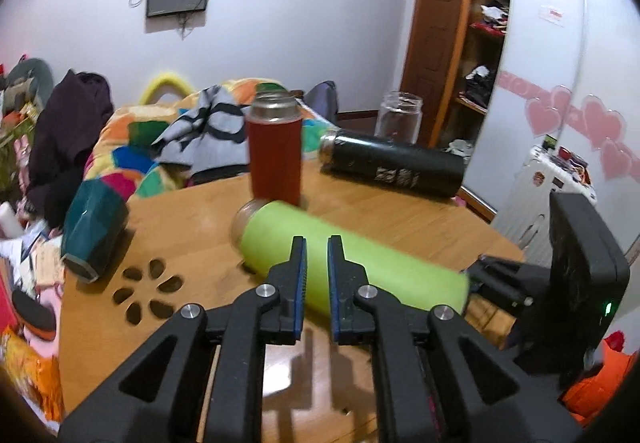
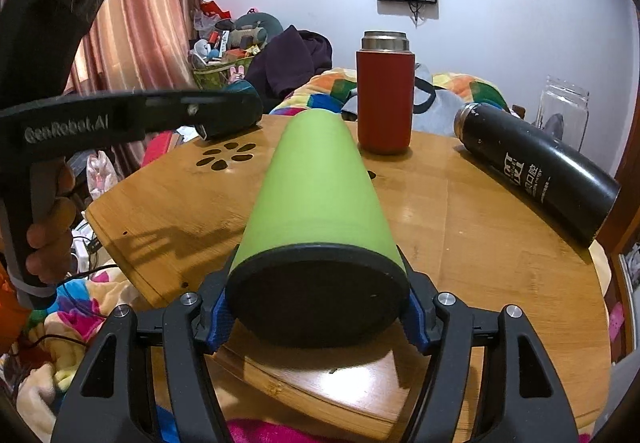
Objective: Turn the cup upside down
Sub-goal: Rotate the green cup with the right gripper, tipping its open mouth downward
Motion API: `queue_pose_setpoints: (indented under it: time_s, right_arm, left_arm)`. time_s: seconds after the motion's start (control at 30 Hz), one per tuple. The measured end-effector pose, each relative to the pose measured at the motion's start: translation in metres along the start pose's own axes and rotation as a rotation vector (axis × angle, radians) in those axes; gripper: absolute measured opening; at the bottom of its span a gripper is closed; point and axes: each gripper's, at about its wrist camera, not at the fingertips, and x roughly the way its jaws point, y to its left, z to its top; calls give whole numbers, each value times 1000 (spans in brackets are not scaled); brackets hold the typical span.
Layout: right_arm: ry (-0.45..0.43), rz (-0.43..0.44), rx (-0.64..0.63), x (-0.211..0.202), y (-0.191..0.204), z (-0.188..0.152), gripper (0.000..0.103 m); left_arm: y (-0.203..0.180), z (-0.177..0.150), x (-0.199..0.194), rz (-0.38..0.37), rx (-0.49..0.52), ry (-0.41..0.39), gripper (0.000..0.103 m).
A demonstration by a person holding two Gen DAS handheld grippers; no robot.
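Observation:
A tall lime-green cup (image 2: 316,195) with a black base lies horizontally over the wooden table (image 2: 480,243). My right gripper (image 2: 318,317) is shut on its base end, and the cup points away from the camera. In the left wrist view the green cup (image 1: 384,275) lies across, with its metal mouth to the left. My left gripper (image 1: 317,247) hovers in front of the cup's middle, nearly closed and holding nothing. The right gripper (image 1: 492,283) shows there at the cup's right end.
A red cup (image 1: 275,151) stands upright behind the green one. A black flask (image 1: 394,167) lies on its side at the back right. A dark teal cup (image 1: 94,227) lies at the table's left edge. A glass jar (image 1: 399,117) stands behind. A bed with clutter surrounds the table.

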Motion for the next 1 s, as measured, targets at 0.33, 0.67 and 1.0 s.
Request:
queue_pose_setpoints:
  time_s: [0.33, 0.67, 1.0]
  right_arm:
    - [-104, -4, -25, -34, 6, 6, 63]
    - [-207, -24, -78, -58, 20, 34, 63]
    - [-261, -3, -80, -72, 17, 61, 63]
  left_arm:
    - [-3, 4, 12, -27, 11, 2, 8]
    - [5, 8, -6, -46, -15, -36, 8]
    - [12, 8, -15, -79, -46, -58, 8]
